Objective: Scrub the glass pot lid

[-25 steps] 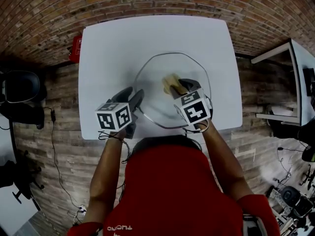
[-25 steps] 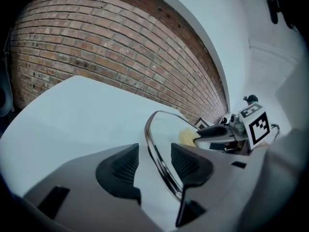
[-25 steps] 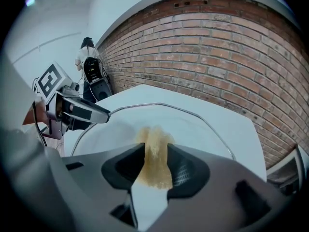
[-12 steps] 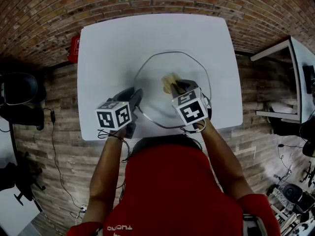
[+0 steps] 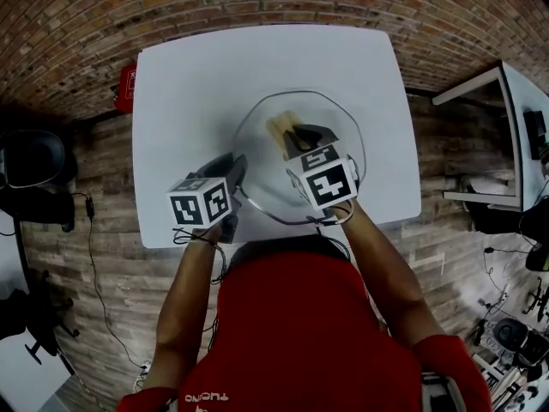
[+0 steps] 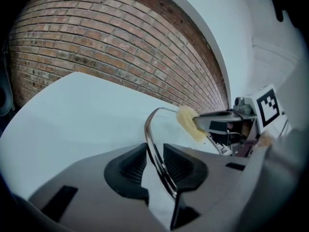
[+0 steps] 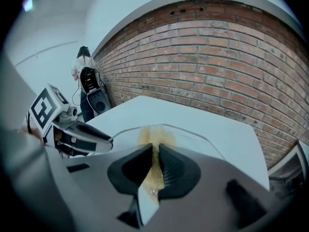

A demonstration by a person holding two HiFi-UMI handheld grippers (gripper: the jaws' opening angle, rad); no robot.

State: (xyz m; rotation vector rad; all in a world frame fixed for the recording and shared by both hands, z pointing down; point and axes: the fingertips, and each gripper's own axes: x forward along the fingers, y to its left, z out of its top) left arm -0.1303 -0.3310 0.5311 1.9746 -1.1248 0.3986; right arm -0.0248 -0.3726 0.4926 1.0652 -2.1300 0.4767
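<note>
The glass pot lid (image 5: 257, 144) with its metal rim lies on the white table (image 5: 189, 84). My left gripper (image 5: 238, 174) is at the lid's near left edge. In the left gripper view its jaws (image 6: 152, 161) have just been closing, and the rim (image 6: 150, 129) runs between the pads, gripped. My right gripper (image 5: 302, 136) is over the lid's middle and has just closed on a yellow sponge (image 5: 281, 132). In the right gripper view the sponge (image 7: 154, 137) sticks out past the pads (image 7: 155, 161) onto the glass (image 7: 203, 139).
A red object (image 5: 127, 88) sits beside the table's far left corner. Another white table (image 5: 515, 136) stands to the right and a black chair (image 5: 34, 157) to the left. The floor is brick. A person (image 7: 84, 66) stands far off by the wall.
My right gripper has carried the sponge farther away and to the left across the lid. The left gripper has stayed at the rim.
</note>
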